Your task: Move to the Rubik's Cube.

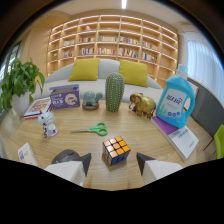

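Claw (113, 165) spread wide, both fingertips low over the wooden table (145, 131), nothing gripped. Left finger (75, 165) and right finger (152, 165) well apart. Rubik's Cube (116, 150) sits on the table btwn the two tips, a touch ahead of them, gap on either side; one corner turned toward the cam, orange/white/yellow/blue stickers showing. Not touched by either finger.

Beyond cube, far-left of it: green-handled scissors (93, 130), lying flat, blades pointing left. Further left, small white robot figure (47, 124), upright. Near left, by the left finger, a white card or box edge (26, 152), can't tell which.

Mid-table row, left to right: stack of books (37, 107); purple box (65, 96) standing on edge, closed, contents not visible; small grey-green figurine (91, 99); green ribbed cactus-shaped vase (114, 92), upright, inside not visible; gold elephant figure (141, 105).

Right side: blue detergent bottle (174, 100), capped, upright, white label w/ blue print; opaque, so fill level can't be told. It stands just beside a purple book (164, 125); white box (183, 140) lies near side of that, closed.

Far left: potted plant (17, 82) in a white pot, leafy.

Behind table: grey sofa (60, 76) w/ two yellow cushions (84, 69). Back wall: wooden bookshelf (115, 37), compartments partly filled w/ rows of books, several cells look bare. Window w/ curtain (205, 62) at far right.
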`<act>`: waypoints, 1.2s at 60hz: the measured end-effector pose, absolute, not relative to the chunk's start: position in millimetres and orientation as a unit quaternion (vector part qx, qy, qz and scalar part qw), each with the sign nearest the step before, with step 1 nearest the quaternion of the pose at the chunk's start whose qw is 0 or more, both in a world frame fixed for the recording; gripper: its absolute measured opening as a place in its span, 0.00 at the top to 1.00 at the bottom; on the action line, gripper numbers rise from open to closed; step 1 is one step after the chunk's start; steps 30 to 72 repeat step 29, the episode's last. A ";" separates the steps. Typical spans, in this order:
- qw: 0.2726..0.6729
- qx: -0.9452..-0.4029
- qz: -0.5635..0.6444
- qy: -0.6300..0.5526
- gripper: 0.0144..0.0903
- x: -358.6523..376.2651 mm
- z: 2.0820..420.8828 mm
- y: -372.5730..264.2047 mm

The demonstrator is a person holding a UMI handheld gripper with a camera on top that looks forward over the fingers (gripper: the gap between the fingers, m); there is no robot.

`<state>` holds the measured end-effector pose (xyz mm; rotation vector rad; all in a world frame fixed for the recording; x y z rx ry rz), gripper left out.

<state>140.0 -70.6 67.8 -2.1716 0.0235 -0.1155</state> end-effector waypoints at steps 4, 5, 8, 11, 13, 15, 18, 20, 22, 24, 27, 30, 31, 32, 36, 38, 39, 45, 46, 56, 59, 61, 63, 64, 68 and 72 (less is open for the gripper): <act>0.461 -0.886 -0.047 0.011 0.05 142.1 64.5 -67.2; 0.461 -0.886 -0.047 0.012 0.06 142.8 64.0 -66.7; 0.462 -0.886 -0.047 0.015 0.05 145.0 63.2 -65.1; 0.464 -0.884 -0.047 0.017 0.05 148.0 63.3 -63.2; 0.465 -0.884 -0.048 0.019 0.05 149.4 63.2 -62.7; 0.464 -0.884 -0.048 0.020 0.05 150.6 62.7 -62.9; 0.464 -0.884 -0.047 0.022 0.05 151.3 62.6 -62.6; 0.465 -0.884 -0.046 0.022 0.05 150.9 63.4 -62.2; 0.466 -0.883 -0.046 0.022 0.05 151.0 63.7 -62.2; 0.466 -0.883 -0.047 0.022 0.05 151.0 63.7 -62.1; 0.466 -0.883 -0.047 0.021 0.05 150.8 63.4 -62.3; 0.465 -0.884 -0.047 0.021 0.05 150.2 62.8 -62.6; 0.465 -0.884 -0.047 0.021 0.05 150.2 62.8 -62.6; 0.465 -0.884 -0.047 0.021 0.05 150.2 62.8 -62.6; 0.465 -0.884 -0.047 0.021 0.05 150.2 62.8 -62.6; 0.465 -0.884 -0.047 0.021 0.05 150.2 62.8 -62.6; 0.465 -0.884 -0.047 0.021 0.05 150.2 62.8 -62.6; 0.465 -0.884 -0.047 0.021 0.05 150.2 62.8 -62.6; 0.465 -0.884 -0.047 0.021 0.05 150.2 62.8 -62.6; 0.465 -0.884 -0.047 0.021 0.05 150.2 62.8 -62.6; 0.465 -0.884 -0.047 0.021 0.05 150.2 62.8 -62.6; 0.465 -0.884 -0.047 0.021 0.05 150.2 62.8 -62.6; 0.465 -0.884 -0.047 0.021 0.05 150.2 62.8 -62.6; 0.465 -0.884 -0.047 0.021 0.05 150.2 62.8 -62.6; 0.465 -0.884 -0.047 0.021 0.05 150.2 62.8 -62.6; 0.465 -0.884 -0.047 0.021 0.05 150.2 62.8 -62.6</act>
